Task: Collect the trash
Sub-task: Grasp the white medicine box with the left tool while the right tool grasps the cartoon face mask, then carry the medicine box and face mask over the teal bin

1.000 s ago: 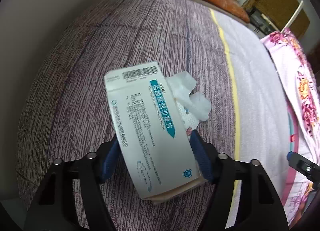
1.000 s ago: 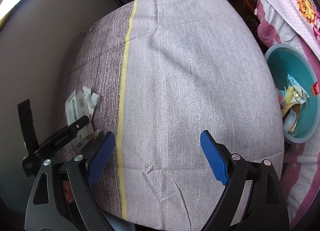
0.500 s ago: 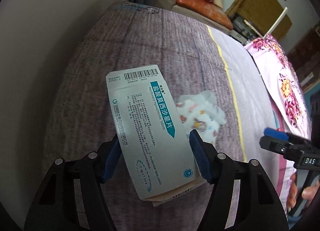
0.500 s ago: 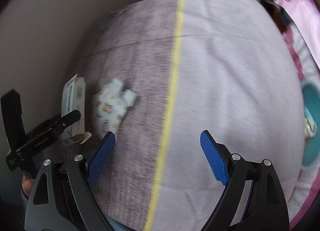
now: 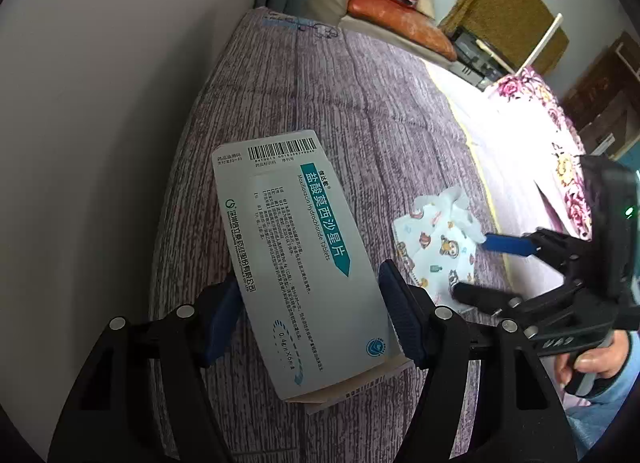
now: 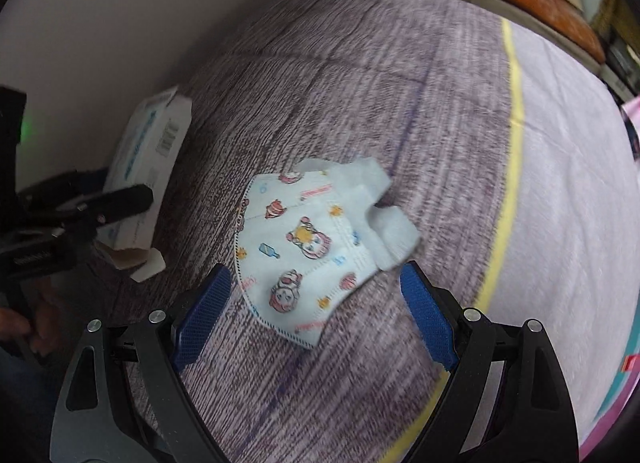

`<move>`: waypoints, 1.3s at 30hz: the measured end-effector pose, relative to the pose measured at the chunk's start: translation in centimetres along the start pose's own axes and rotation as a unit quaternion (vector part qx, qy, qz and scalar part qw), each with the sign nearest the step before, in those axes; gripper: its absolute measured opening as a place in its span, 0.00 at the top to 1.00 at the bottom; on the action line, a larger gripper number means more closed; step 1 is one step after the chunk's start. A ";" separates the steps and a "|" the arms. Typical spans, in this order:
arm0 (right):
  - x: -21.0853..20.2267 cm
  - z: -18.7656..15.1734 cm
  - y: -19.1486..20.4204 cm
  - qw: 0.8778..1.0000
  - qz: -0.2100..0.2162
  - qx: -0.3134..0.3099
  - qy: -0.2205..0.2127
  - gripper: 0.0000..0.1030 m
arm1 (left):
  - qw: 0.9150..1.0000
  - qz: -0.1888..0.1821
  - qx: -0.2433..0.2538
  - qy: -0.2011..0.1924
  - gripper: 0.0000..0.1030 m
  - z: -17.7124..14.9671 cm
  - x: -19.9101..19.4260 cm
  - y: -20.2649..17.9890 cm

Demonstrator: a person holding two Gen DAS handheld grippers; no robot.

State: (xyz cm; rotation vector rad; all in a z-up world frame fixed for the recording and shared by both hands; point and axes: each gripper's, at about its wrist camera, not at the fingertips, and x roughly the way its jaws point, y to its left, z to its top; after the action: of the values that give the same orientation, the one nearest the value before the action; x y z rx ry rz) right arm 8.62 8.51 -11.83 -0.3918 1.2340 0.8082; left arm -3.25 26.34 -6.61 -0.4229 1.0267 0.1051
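A white and teal medicine box (image 5: 296,263) is clamped between the blue pads of my left gripper (image 5: 310,303), above the purple striped bed cover (image 5: 360,103). The right wrist view shows the same box (image 6: 148,159) at the far left, with one finger of the left gripper (image 6: 120,195) across it. A crumpled child's face mask (image 6: 308,247) with cartoon prints lies flat on the cover. My right gripper (image 6: 314,295) hangs open just over it, one finger on each side. In the left wrist view the mask (image 5: 436,247) lies between the right gripper's (image 5: 476,265) spread fingers.
A pale wall (image 5: 100,103) runs along the bed's left side. A yellow stripe (image 6: 512,143) divides the purple part from the lighter part. A pink flowered quilt (image 5: 560,151) lies at the right. A teal basin rim (image 6: 616,395) shows at the right edge. Cushions (image 5: 400,15) lie beyond the bed.
My right gripper swept left across the bed and rolled, ending over the mask. My left gripper carried the box off to the left, which uncovered the mask.
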 end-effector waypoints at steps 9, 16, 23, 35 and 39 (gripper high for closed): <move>1.5 0.3 2.6 0.995 -0.052 -0.082 -0.017 0.31 | 1.000 -0.003 -0.010 0.005 0.35 0.3 0.6 0.7; 0.0 0.6 0.7 0.999 -0.018 -0.040 -0.023 0.87 | 1.000 -0.005 -0.018 0.007 0.35 0.2 0.3 0.3; -4.5 -0.3 -2.6 0.997 0.013 0.019 -0.067 0.92 | 1.000 -0.016 0.004 0.003 0.35 0.4 0.1 -2.9; -12.9 -4.4 -9.5 0.982 -0.016 0.134 -0.135 0.92 | 0.996 -0.039 0.082 0.007 0.35 2.0 2.1 -13.6; -15.4 -6.5 -13.2 0.972 -0.025 0.176 -0.156 0.92 | 0.992 -0.042 0.115 0.011 0.35 2.5 3.2 -17.9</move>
State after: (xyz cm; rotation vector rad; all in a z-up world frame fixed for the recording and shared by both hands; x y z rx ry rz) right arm 12.15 -9.71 -1.39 -0.0040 1.0394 0.5659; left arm 5.43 10.57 -3.03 -0.2574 1.0289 -0.0933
